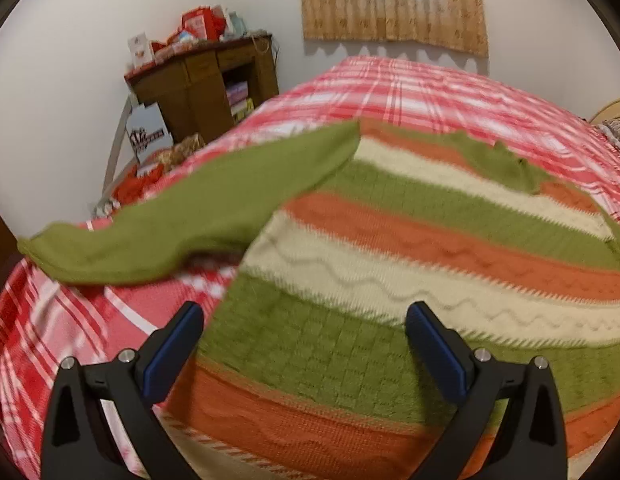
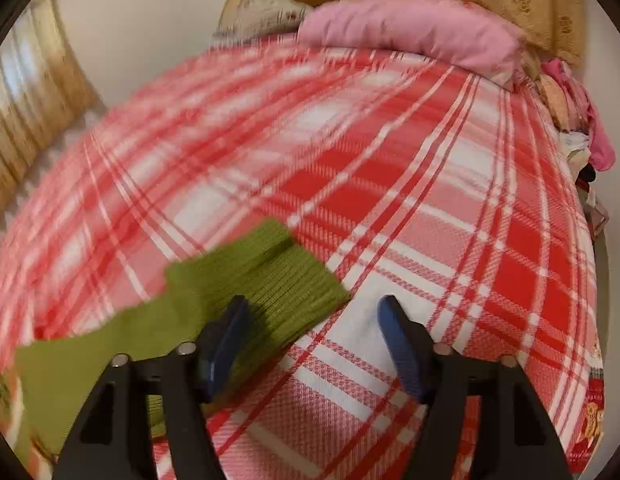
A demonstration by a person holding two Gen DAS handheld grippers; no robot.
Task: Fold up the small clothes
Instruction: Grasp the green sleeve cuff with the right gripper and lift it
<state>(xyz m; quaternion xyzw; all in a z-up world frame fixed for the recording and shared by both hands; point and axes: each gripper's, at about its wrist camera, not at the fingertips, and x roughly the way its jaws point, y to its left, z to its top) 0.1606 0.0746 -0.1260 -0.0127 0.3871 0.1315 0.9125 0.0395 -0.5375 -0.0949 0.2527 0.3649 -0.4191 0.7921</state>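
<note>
With the green, orange and cream striped knit sweater [image 1: 389, 248] spread flat on the red plaid bedspread [image 2: 389, 160], my left gripper [image 1: 306, 320] and right gripper [image 2: 310, 312] both gape empty, so I'd pinch its ribbed green cuff [image 2: 278, 276] squarely.

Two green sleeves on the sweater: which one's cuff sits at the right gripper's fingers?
The sleeve with the ribbed cuff in the right wrist view, lying under the right gripper. The other sleeve stretches away leftward in the left wrist view.
</note>
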